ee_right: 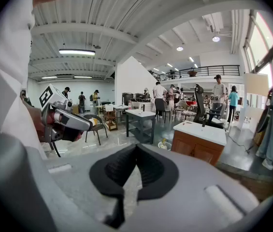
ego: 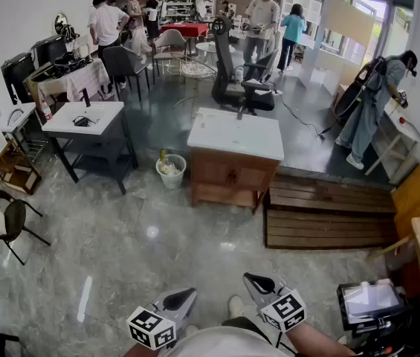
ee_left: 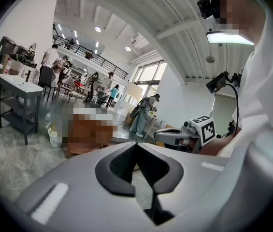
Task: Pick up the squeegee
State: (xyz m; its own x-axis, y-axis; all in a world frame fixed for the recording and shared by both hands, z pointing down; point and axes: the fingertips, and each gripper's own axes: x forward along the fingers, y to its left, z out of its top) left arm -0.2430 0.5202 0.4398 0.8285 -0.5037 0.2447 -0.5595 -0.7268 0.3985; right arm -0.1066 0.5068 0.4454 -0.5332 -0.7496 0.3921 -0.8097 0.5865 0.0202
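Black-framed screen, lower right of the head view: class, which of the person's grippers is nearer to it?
Right. The right gripper sits to the left of the black-framed screen, apart from it; the left gripper is farther left, beyond the right one.

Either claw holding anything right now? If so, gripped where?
Nothing is held. The left claw and the right claw are both shut, with nothing between their jaws.
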